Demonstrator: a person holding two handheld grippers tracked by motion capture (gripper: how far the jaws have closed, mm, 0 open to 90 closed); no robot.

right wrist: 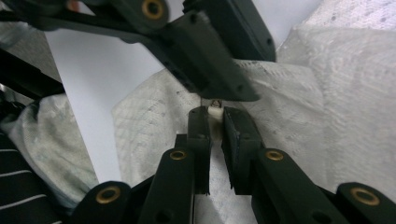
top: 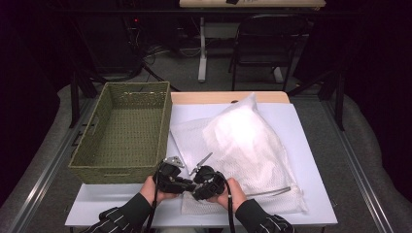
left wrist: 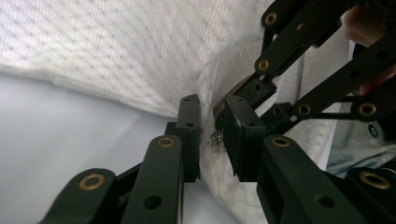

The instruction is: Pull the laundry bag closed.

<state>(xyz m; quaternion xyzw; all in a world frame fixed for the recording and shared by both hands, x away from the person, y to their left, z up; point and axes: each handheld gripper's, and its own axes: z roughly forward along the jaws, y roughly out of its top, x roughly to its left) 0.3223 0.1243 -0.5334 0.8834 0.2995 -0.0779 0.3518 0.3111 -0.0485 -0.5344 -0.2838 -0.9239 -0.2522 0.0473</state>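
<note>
- Mesh laundry bag point(top: 243, 155) lies on the white table point(top: 316, 160), just right of the green woven basket point(top: 126, 131); its long axis runs from about 11 o'clock to 5 o'clock.
- Both grippers meet at the bag's near-left corner, around 7 o'clock of the bag.
- Left gripper point(left wrist: 210, 135) is narrowed onto a fold of mesh beside the zipper pull point(left wrist: 215, 136).
- Right gripper point(right wrist: 214, 122) pinches a small white tab at that same spot, jaws nearly closed.
- Judging from this, the coming pull runs along the near edge toward 3 o'clock, the right hand leading.
</note>
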